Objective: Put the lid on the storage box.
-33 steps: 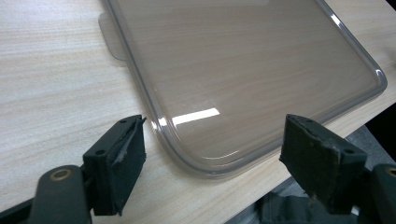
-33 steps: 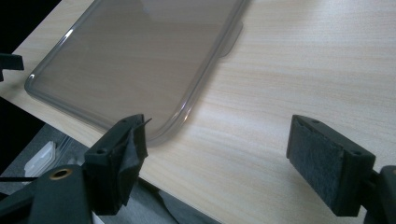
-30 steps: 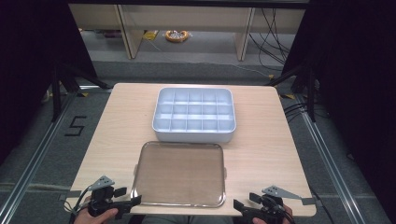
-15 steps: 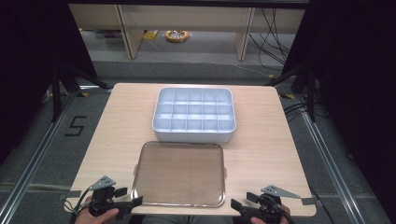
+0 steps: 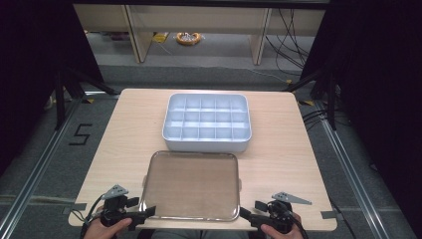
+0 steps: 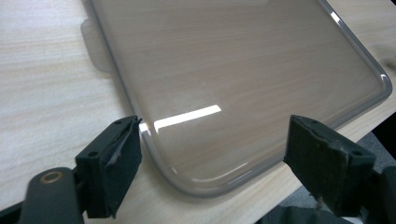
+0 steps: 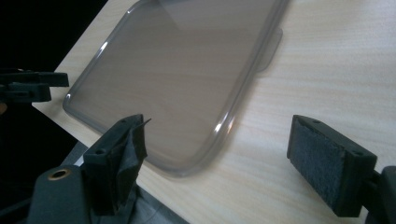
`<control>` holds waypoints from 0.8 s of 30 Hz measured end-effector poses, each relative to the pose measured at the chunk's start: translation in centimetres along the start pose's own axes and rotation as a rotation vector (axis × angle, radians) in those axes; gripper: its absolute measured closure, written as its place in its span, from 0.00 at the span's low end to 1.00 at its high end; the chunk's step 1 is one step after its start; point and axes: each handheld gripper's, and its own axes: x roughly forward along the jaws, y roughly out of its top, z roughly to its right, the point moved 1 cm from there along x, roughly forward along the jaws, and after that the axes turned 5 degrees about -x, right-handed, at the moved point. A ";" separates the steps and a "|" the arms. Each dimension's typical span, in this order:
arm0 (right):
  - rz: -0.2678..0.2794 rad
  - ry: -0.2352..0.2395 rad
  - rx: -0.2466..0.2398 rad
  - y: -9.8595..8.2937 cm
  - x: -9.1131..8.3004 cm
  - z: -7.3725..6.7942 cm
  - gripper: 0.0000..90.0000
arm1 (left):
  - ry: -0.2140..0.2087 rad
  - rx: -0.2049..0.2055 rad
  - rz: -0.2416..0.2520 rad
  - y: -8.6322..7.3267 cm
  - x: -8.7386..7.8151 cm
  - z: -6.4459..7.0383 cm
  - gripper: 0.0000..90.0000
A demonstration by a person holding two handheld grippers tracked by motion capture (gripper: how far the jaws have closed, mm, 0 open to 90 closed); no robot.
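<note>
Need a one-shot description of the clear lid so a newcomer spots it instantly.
Start at the light wooden table. Nearer the person than the white compartmented plastic box lies the flat smoky-transparent rectangular plastic lid, at the table's near edge between the left claw and right claw. Unlike the box, it is see-through and undivided.

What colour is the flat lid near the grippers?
Smoky grey and see-through lid, best in the left gripper view.
</note>
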 end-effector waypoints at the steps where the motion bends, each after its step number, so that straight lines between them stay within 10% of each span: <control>1: 0.015 0.003 -0.031 0.2 0.1 0.2 0.24 | -0.005 -0.019 0.020 0.1 0.2 0.2 0.22; 17: -0.029 -0.013 -0.060 1.5 2.4 0.3 0.29 | 0.047 -0.018 -0.013 2.2 1.4 -2.2 0.46; 18: -0.043 -0.007 -0.007 1.5 2.4 -0.1 0.29 | 0.047 -0.028 -0.008 2.3 1.6 -2.4 0.47; 24: -0.046 -0.030 -0.066 1.8 2.9 0.2 0.30 | 0.066 -0.037 -0.030 2.7 2.0 -3.2 0.54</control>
